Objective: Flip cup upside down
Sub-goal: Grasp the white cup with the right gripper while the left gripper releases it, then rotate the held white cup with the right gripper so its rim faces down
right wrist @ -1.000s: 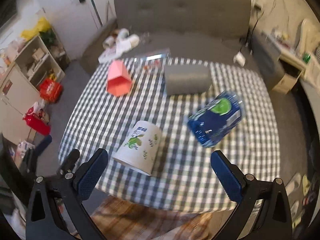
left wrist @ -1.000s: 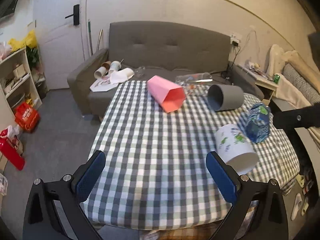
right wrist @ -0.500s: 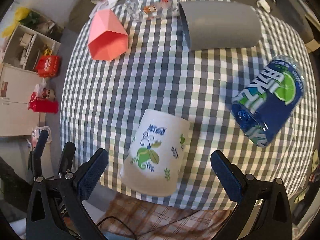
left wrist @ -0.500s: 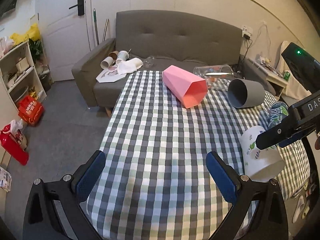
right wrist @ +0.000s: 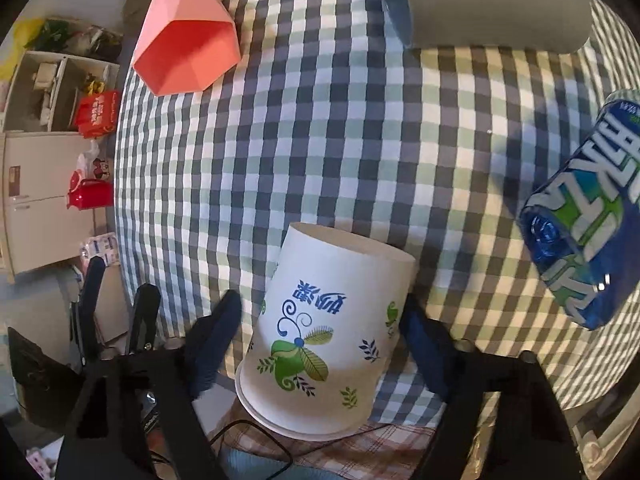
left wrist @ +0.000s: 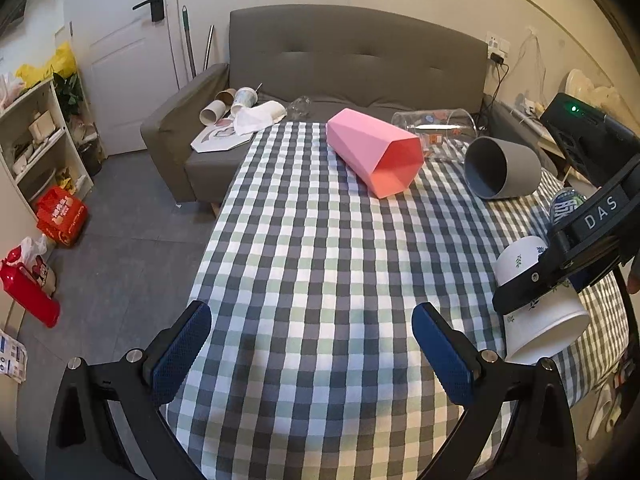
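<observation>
A white paper cup [right wrist: 328,332] with a leaf print lies on its side near the table's front right edge, its mouth toward the edge. My right gripper [right wrist: 320,344] is open and straddles the cup, one blue finger on each side of it. The cup also shows in the left wrist view [left wrist: 536,312], with the right gripper's black frame across it. My left gripper [left wrist: 312,352] is open and empty above the checked tablecloth [left wrist: 320,264], well left of the cup.
A pink faceted cup [left wrist: 376,156], a grey cup [left wrist: 500,168], a clear glass [left wrist: 436,124] and a blue can [right wrist: 588,228] lie on their sides on the table. A grey sofa [left wrist: 352,68] stands behind. Shelves [left wrist: 36,140] and red items are on the floor at left.
My right gripper has dropped down and forward over the white cup, which now sits between its fingers. My left gripper has moved slightly closer to the table.
</observation>
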{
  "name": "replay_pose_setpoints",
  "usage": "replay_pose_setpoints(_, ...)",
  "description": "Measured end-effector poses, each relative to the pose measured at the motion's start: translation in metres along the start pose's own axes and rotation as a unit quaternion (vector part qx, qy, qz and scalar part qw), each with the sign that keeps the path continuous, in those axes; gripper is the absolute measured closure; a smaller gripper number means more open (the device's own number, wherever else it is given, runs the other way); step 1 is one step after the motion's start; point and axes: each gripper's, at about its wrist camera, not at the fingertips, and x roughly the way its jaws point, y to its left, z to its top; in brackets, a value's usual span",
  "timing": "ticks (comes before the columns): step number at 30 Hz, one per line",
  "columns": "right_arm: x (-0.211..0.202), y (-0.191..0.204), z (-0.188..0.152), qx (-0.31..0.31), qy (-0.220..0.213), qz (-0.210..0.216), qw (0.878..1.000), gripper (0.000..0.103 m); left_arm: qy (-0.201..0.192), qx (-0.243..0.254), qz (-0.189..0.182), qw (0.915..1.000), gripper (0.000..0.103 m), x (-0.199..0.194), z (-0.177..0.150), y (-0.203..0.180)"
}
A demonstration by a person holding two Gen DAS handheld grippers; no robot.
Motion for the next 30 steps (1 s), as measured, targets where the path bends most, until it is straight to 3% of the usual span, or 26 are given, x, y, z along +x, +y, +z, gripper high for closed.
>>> replay_pose_setpoints(7,-0.01,0.003,-0.005,-0.017,-0.028,-0.001,0.999,0.037,0.002,0.003,0.006,1.0,0.0,-0.001,0.001,-0.001)
replay_pose_setpoints(13,-0.041,0.011,-0.015,-0.068,-0.119,-0.019,0.99,0.038,0.002,0.002,0.016,0.9999,0.0,-0.005,0.001,-0.002)
replay_pose_setpoints(18,-0.059,0.019,-0.036,-0.119,-0.245,-0.062,0.96,0.038,0.009,-0.003,0.024,0.9997,0.0,-0.003,0.0,0.001)
replay_pose_setpoints(21,-0.057,0.021,-0.052,-0.154,-0.318,-0.094,0.931,0.038,0.013,0.005,0.031,0.9994,0.0,-0.001,-0.001,-0.002)
replay_pose_setpoints(30,-0.056,0.015,-0.059,-0.192,-0.411,-0.121,0.883,0.038,0.025,0.016,0.037,0.9989,0.0,0.009,-0.003,-0.016)
